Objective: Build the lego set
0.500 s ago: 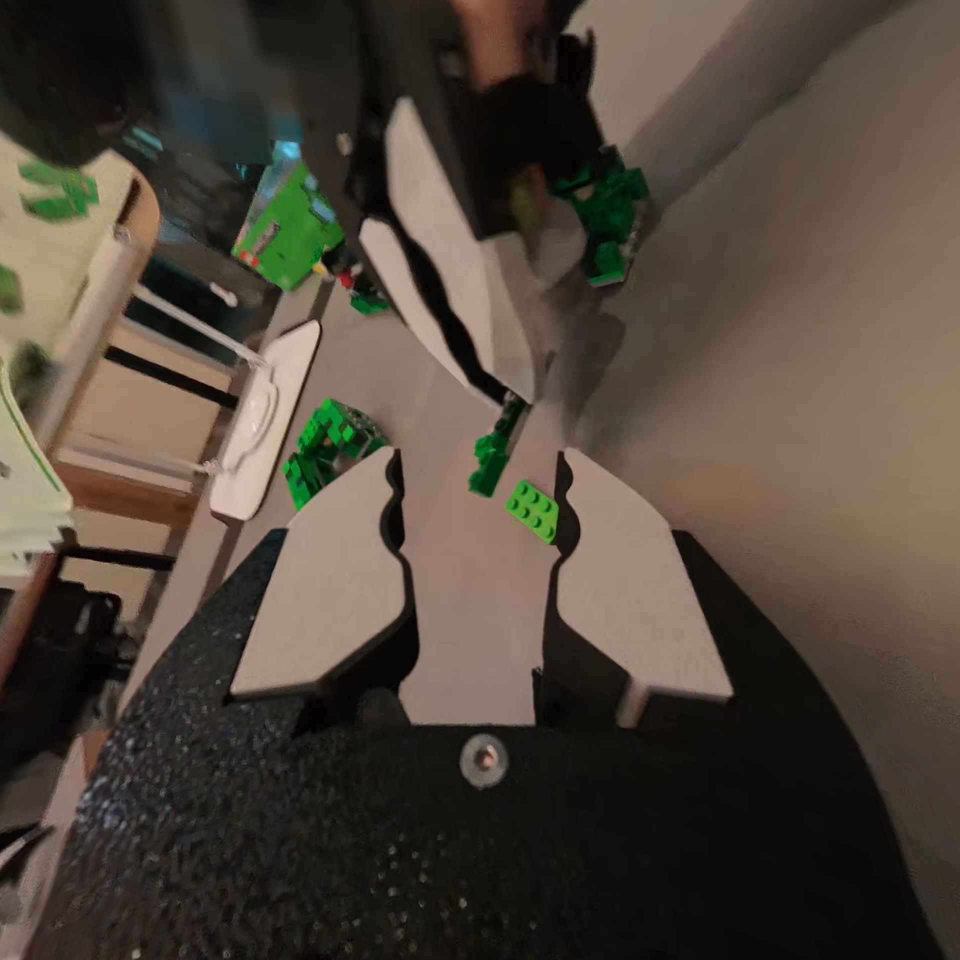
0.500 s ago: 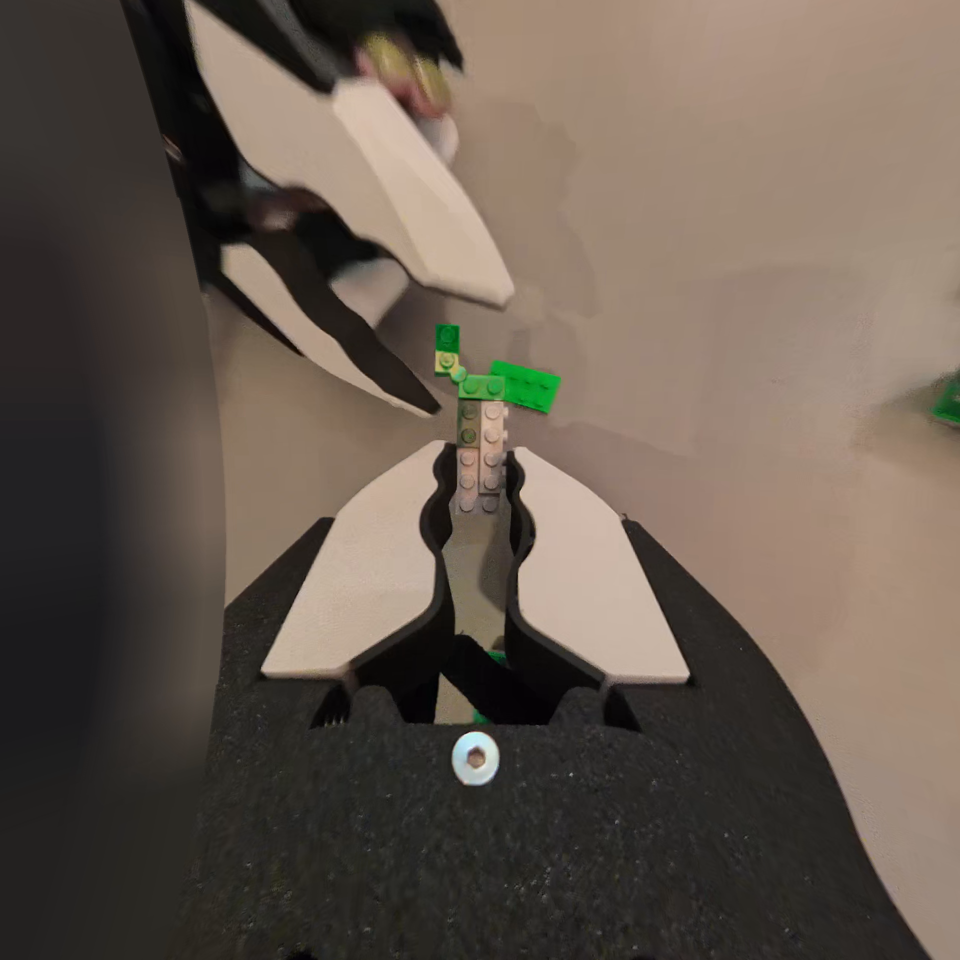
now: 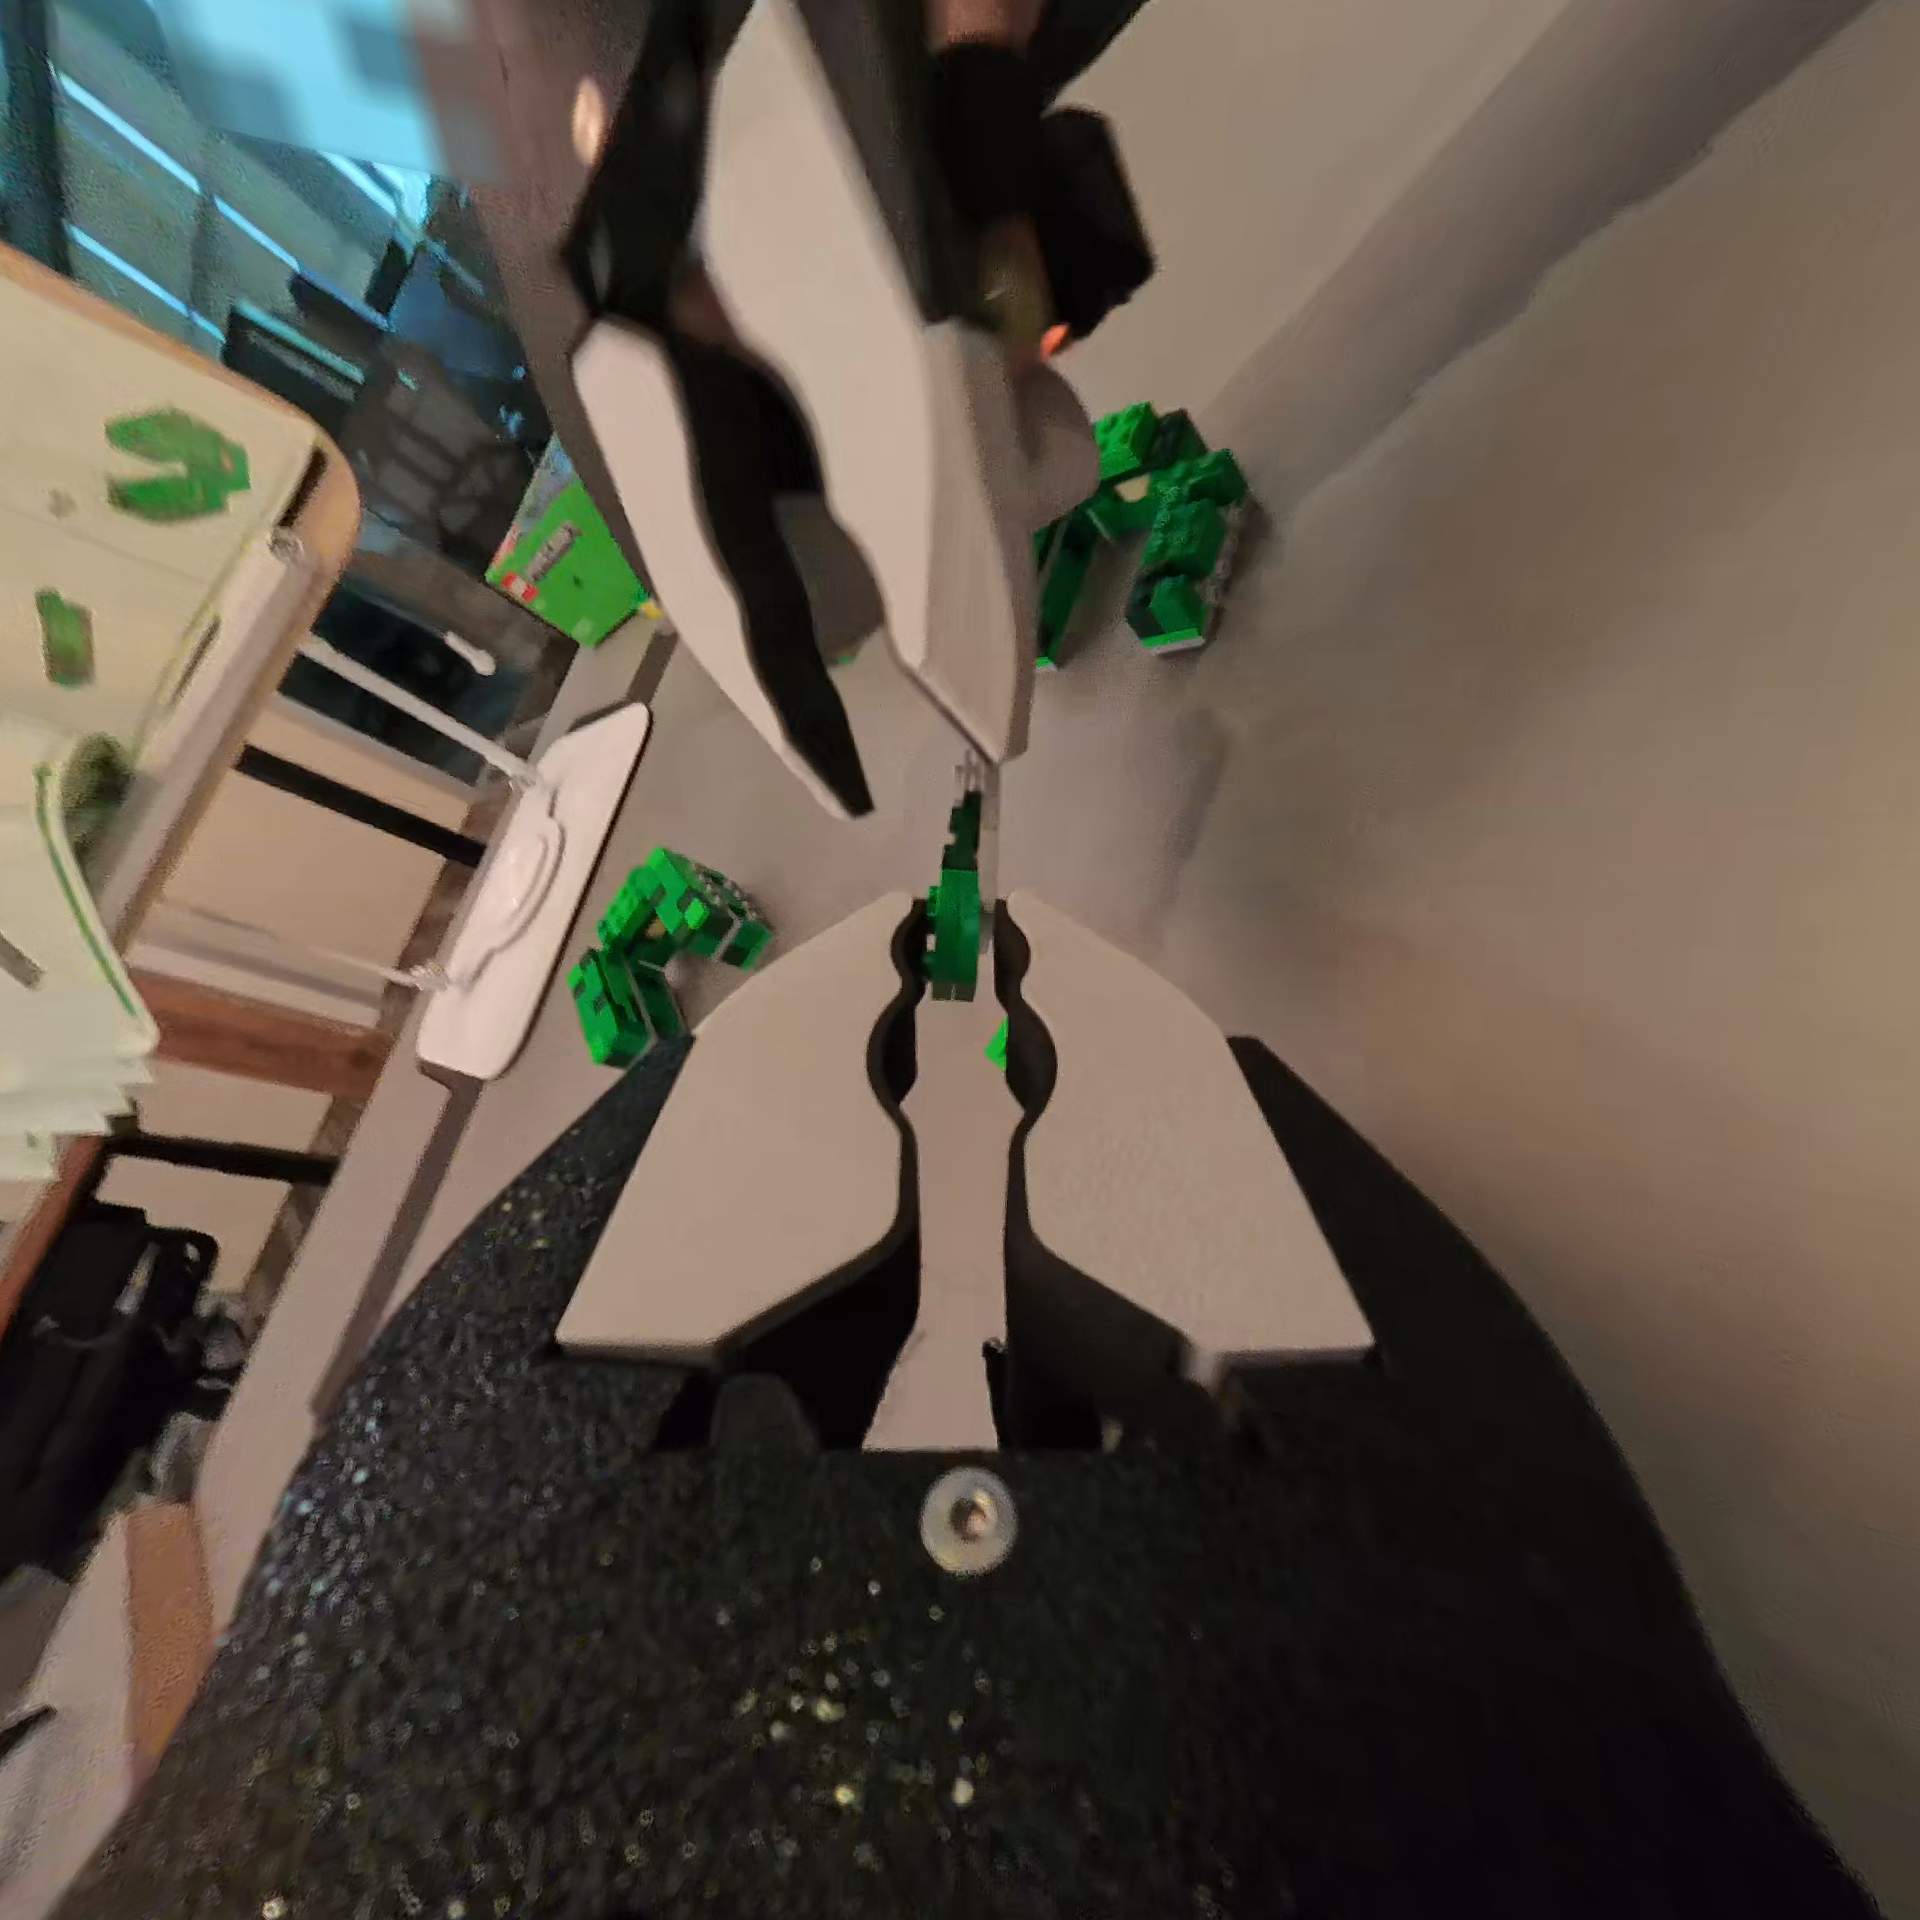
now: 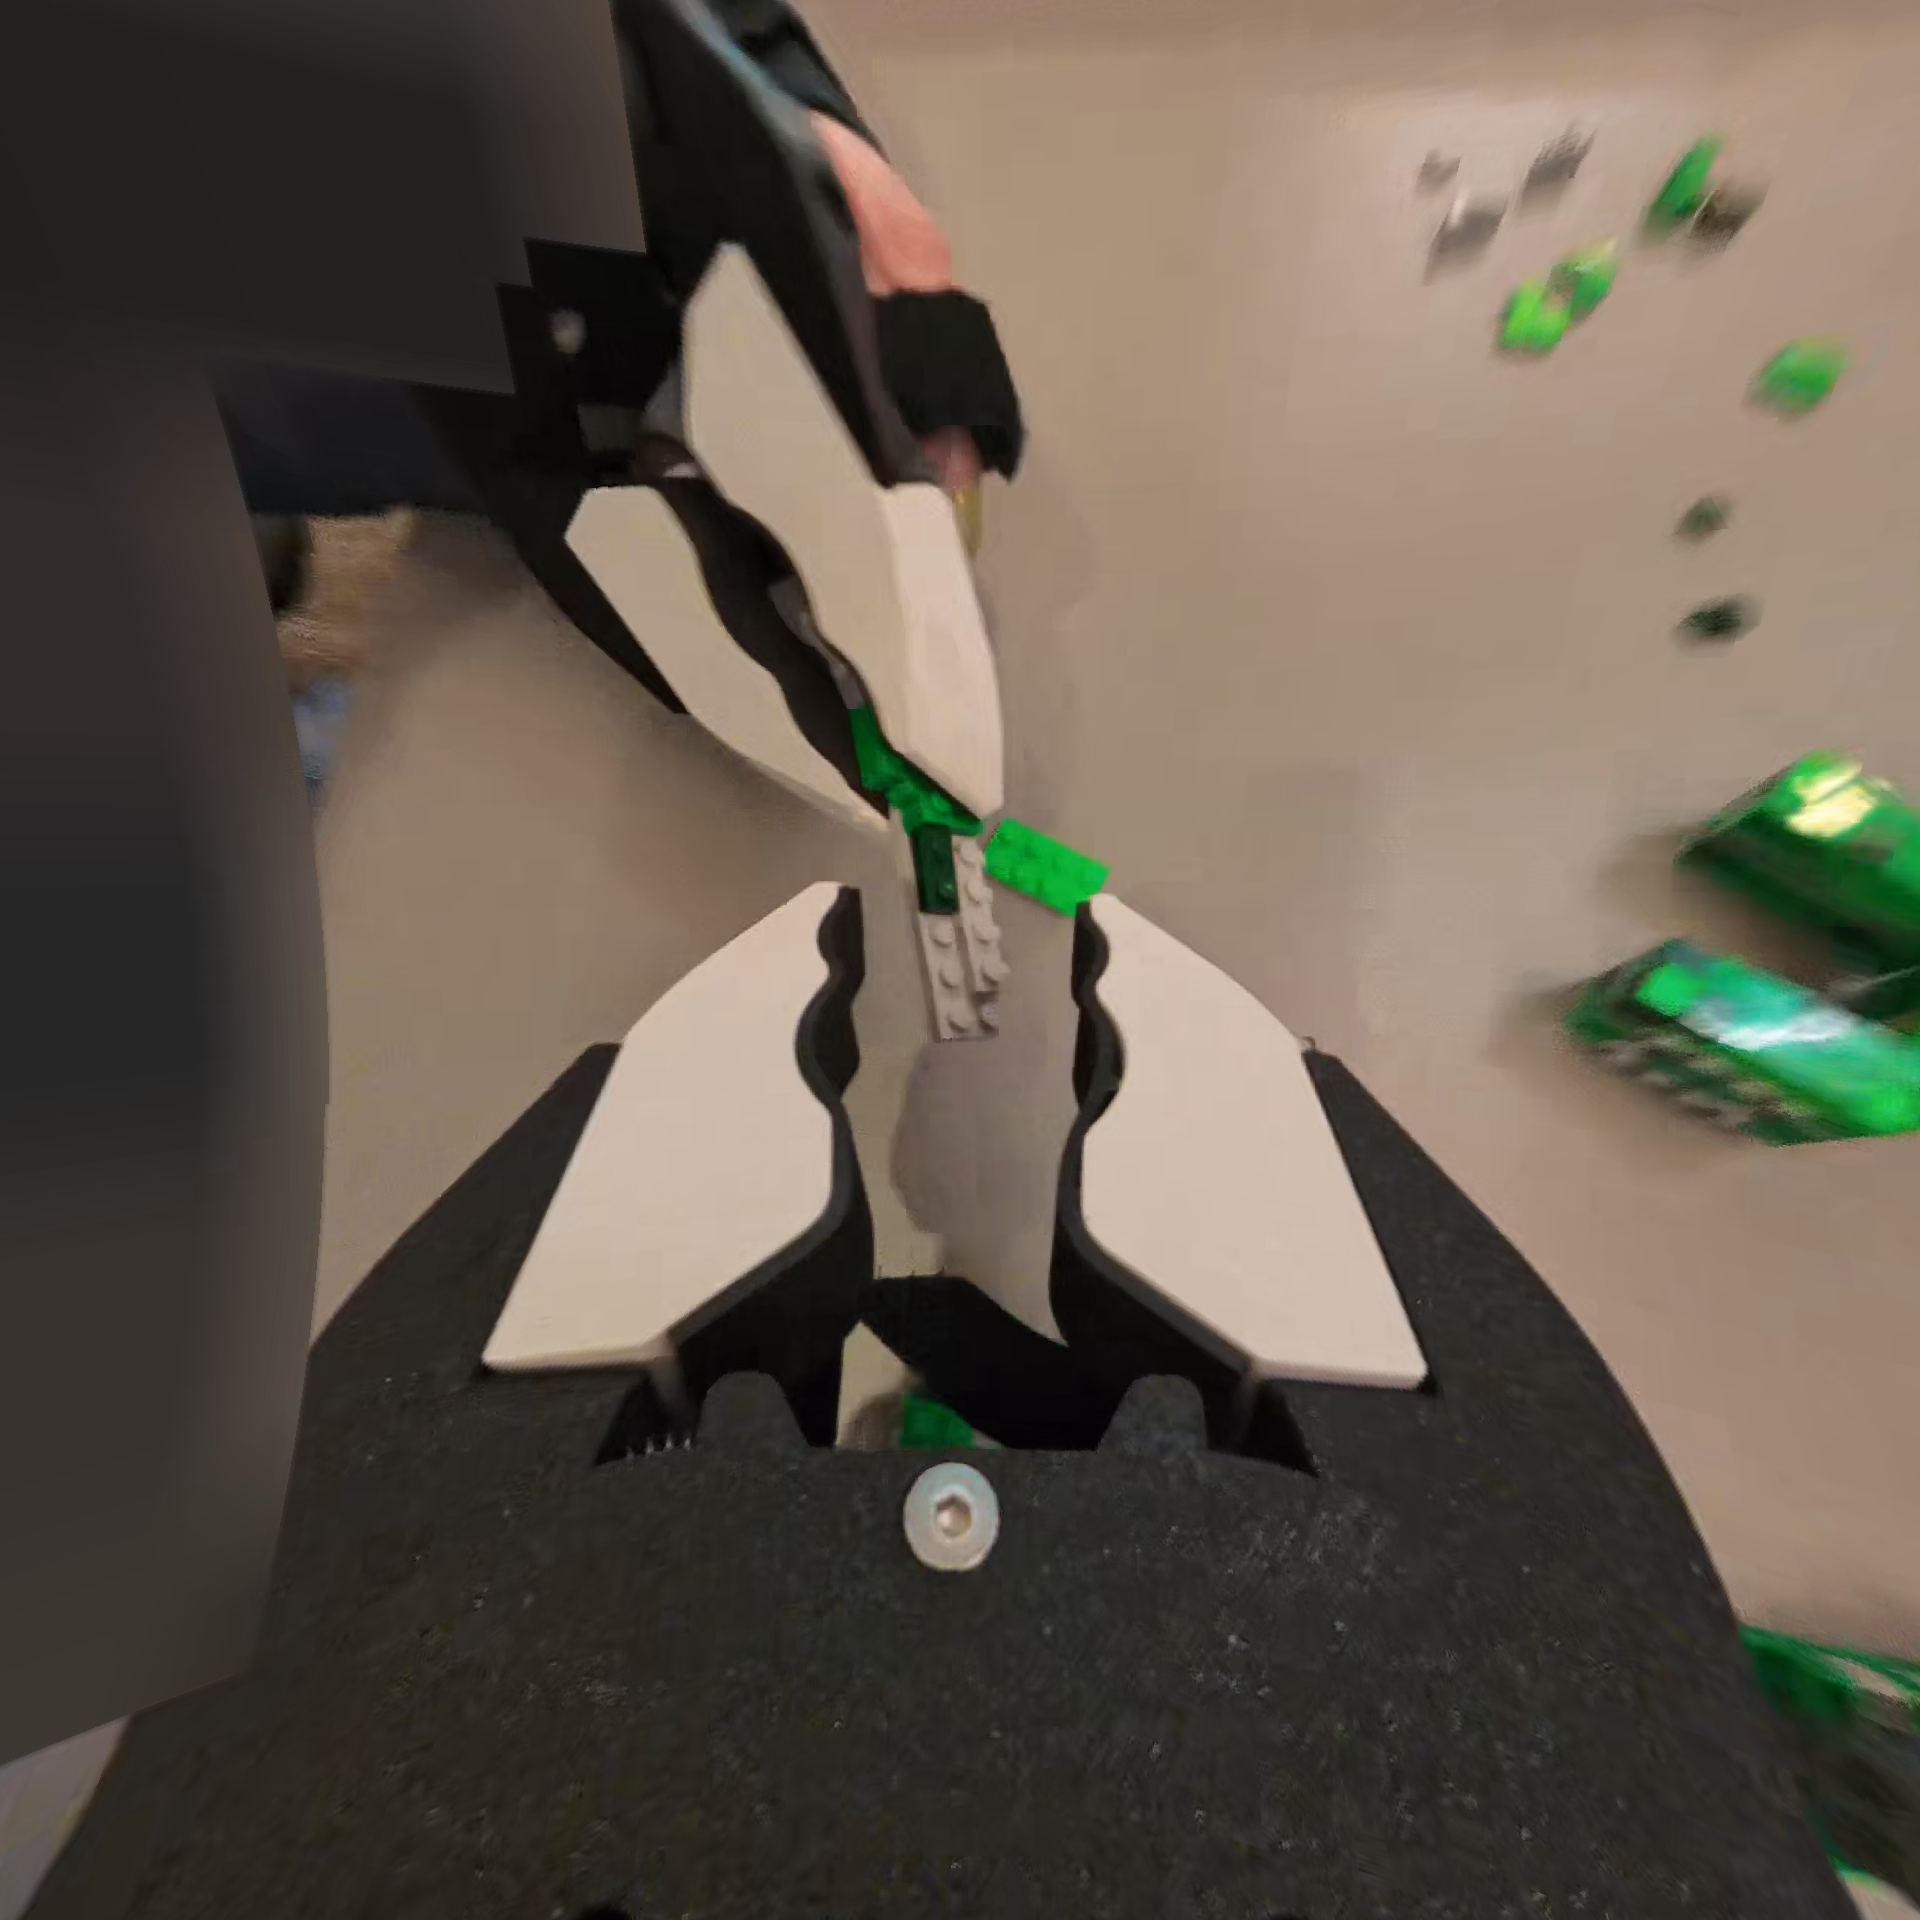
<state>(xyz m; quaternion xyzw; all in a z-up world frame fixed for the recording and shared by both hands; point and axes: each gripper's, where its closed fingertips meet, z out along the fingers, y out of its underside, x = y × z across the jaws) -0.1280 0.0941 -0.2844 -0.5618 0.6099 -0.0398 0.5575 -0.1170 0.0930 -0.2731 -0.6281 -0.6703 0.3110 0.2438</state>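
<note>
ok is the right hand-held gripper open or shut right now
Open. In its own view the right hand-held gripper has its fingers spread, clear of the grey and green lego strip, which the left hand-held gripper pinches.

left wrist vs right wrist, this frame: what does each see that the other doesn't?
Left wrist only: a green box at the table's far edge, a white tray and two green builds.

Right wrist only: the assembly's grey plates, a light green plate beside it and blurred loose pieces.

Both: the small lego assembly, the left gripper shut on it and the right gripper open.
</note>
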